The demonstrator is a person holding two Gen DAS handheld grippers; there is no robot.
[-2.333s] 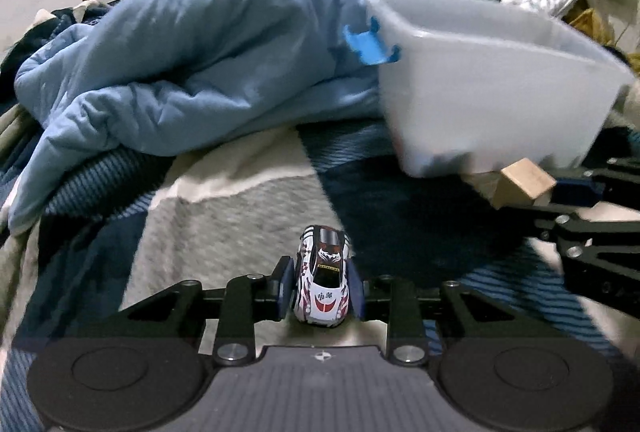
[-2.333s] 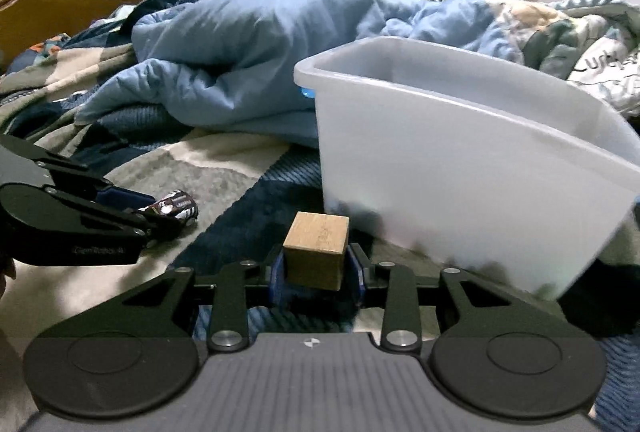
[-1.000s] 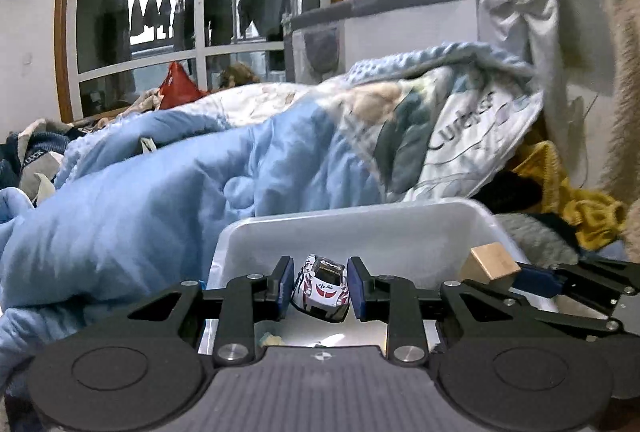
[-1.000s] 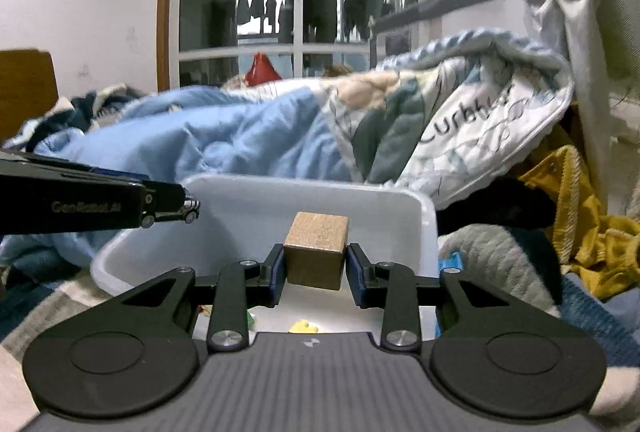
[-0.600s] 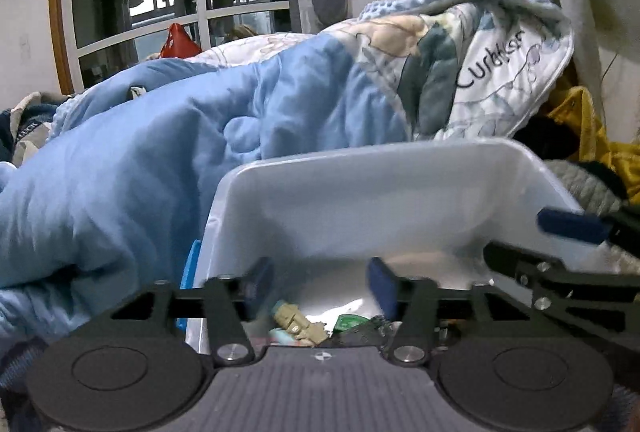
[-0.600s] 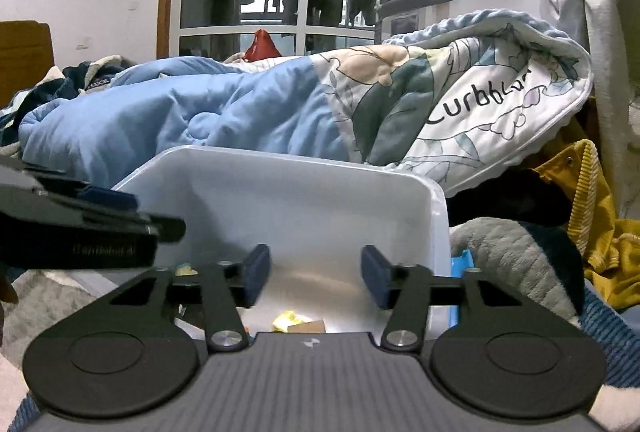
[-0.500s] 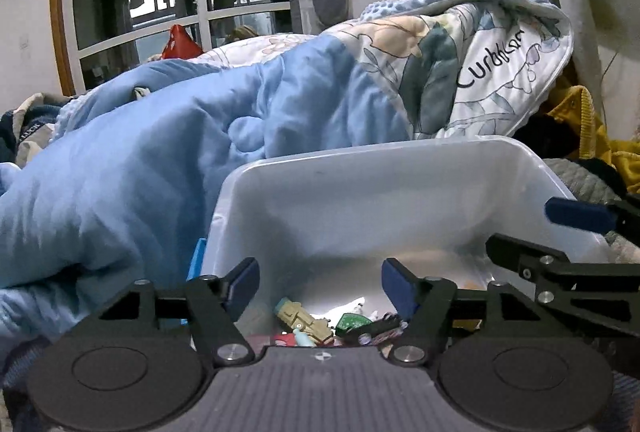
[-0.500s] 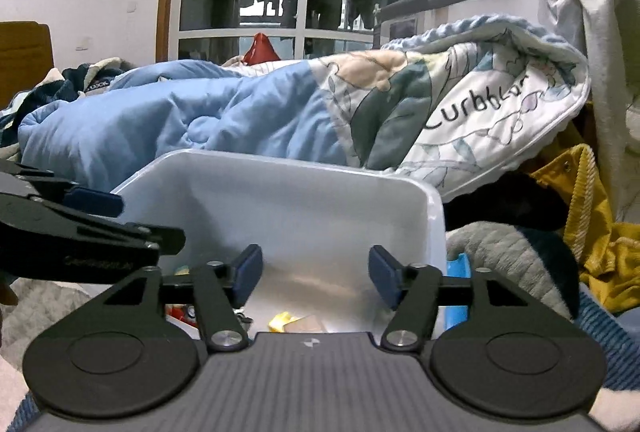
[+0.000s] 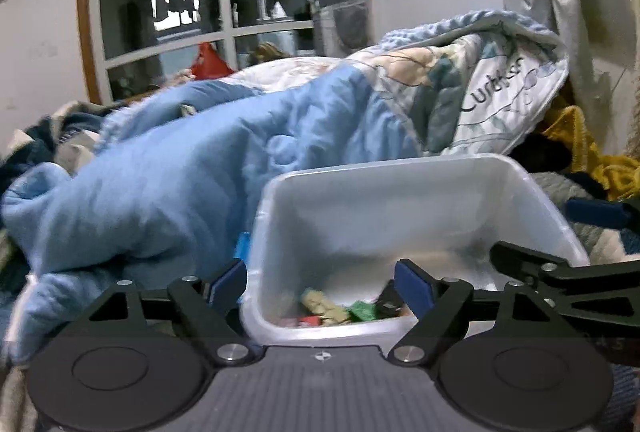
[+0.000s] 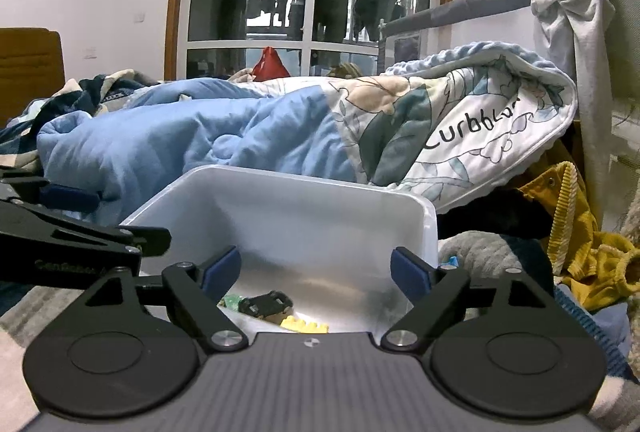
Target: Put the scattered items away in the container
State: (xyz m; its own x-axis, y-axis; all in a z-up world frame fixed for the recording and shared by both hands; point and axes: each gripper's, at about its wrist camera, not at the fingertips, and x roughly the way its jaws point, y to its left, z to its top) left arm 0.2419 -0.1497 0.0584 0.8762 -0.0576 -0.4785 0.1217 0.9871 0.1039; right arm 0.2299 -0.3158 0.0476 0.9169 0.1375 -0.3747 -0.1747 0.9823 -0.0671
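Your left gripper hangs over the near rim of the white plastic container, its jaws having just been opening and now spread wide with nothing between them. Your right gripper hovers over the same tub from the other side, its jaws likewise just opened and bare.

Below them, on the tub floor, lie the tidied pieces: a yellow toy brick, a dark toy car and a green piece, with other small bits too blurred to name.

The two tools sit close together here; in the left view the right gripper's black linkage crosses just beside your own finger, so a careless pull back could knock them together or catch the rim.

The tub rests on soft bedding and looks light. Hook its wall and it could tip, spilling what you gathered.

Behind it the blue quilt bulges against the far wall, ready to swallow anything that escapes.
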